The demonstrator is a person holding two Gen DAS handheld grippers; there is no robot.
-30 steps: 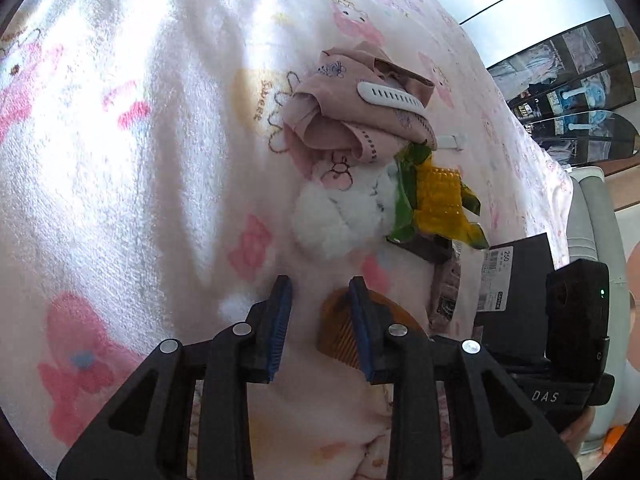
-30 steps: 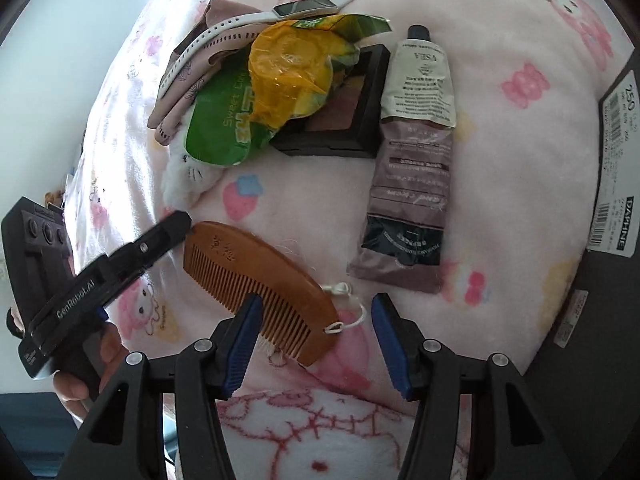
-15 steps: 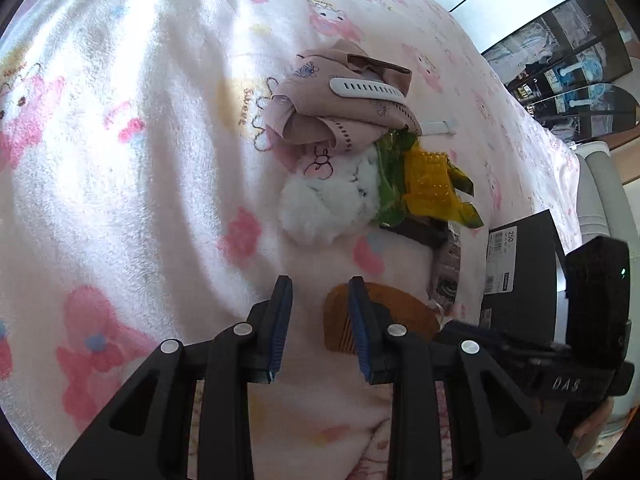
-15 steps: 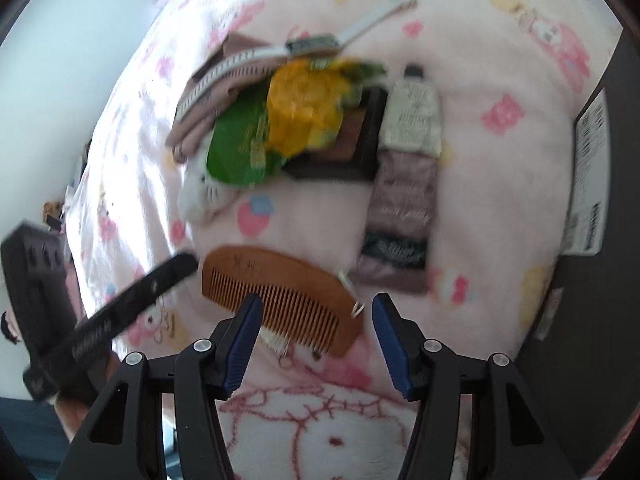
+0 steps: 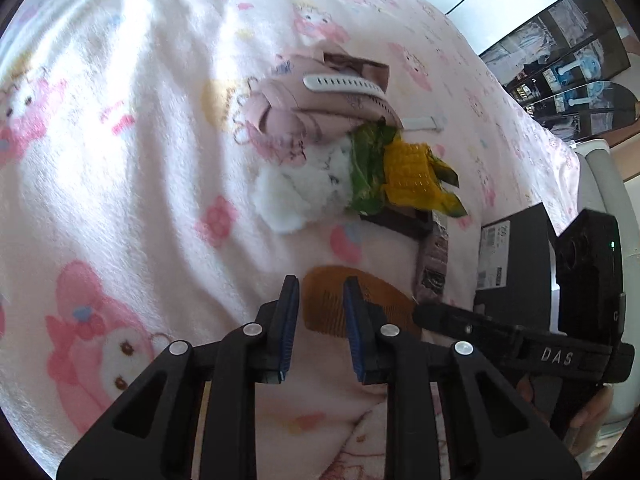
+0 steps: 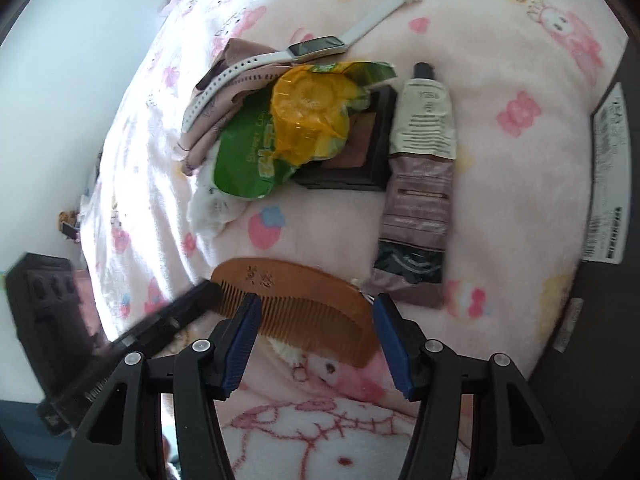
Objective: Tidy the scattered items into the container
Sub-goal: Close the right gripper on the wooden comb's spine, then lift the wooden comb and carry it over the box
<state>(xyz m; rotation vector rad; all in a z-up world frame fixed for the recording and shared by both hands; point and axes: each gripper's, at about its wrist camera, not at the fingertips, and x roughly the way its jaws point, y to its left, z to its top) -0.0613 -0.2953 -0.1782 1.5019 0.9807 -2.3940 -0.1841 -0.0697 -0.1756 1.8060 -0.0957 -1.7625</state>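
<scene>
Pink cartoon blanket (image 6: 520,184) carries a wooden comb (image 6: 296,300); right tongs (image 6: 316,336) have just been widening astride it, pads apart, while left tongs (image 5: 320,320), narrowing, grip nothing.

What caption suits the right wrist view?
Open hand-held gripper straddling a wooden comb on a pink blanket.

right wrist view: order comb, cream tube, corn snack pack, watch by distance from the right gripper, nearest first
1. Wooden comb: lies flat between the open fingers of the right gripper.
2. Cream tube: ahead, to the right.
3. Corn snack pack: farther, centre-left, on the pile.
4. White watch: farthest, top of pile.
</scene>
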